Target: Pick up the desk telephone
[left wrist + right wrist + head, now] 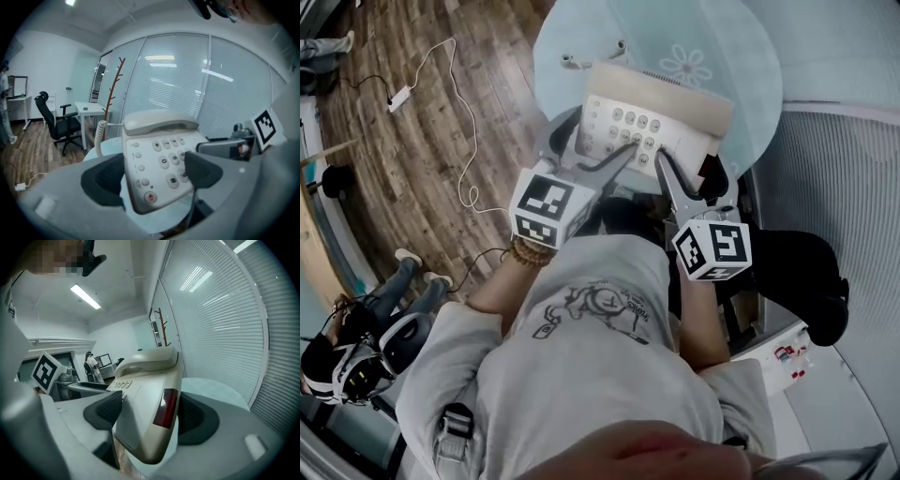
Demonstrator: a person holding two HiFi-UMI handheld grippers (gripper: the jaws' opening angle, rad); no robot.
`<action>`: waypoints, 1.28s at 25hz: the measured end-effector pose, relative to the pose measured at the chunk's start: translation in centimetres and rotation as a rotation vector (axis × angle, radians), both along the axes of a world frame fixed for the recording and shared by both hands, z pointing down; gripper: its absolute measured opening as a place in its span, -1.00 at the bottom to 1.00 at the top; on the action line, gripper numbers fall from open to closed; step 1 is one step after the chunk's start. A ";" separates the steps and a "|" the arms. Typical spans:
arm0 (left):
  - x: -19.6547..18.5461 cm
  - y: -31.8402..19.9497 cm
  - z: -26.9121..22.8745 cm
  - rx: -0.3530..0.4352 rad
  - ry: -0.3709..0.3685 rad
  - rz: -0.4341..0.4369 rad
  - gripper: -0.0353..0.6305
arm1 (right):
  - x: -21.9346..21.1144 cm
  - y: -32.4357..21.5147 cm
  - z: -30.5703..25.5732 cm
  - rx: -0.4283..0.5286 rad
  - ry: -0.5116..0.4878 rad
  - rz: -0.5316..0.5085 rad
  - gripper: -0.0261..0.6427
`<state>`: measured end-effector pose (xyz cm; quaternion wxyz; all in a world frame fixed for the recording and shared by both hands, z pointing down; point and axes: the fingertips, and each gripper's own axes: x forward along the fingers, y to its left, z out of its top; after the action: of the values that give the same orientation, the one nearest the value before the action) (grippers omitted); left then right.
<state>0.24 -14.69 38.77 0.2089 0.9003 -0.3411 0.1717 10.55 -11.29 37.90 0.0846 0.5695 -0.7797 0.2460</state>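
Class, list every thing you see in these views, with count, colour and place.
phone: one, beige, held above the table
table: one, pale blue glass, below the phone
cable: one, white, on the wood floor
chair: one, black, beside the desk
desk: one, white, behind the chair
coat rack: one, brown, by the desk
bystander: one, blue jeans, on the floor
left gripper: one, grey, shut on the phone
right gripper: one, grey, shut on the phone

cream telephone (656, 117), pale blue table (581, 37)
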 end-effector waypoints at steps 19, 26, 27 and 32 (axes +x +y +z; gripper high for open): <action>-1.4 3.2 -15.7 0.189 0.055 -0.018 0.32 | -1.4 3.1 -15.5 0.205 0.029 0.003 0.15; -1.5 3.4 -17.3 0.214 0.067 -0.026 0.32 | -1.5 3.3 -17.2 0.240 0.032 0.004 0.15; -1.5 3.4 -17.4 0.218 0.067 -0.025 0.32 | -1.5 3.3 -17.3 0.241 0.031 0.005 0.15; -1.6 3.3 -17.8 0.219 0.071 -0.028 0.32 | -1.6 3.2 -17.7 0.246 0.032 0.005 0.15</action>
<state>-1.38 -11.44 21.02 0.1236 0.9184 -0.3627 0.0984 8.97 -8.14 20.22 0.0257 0.5813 -0.8013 0.1395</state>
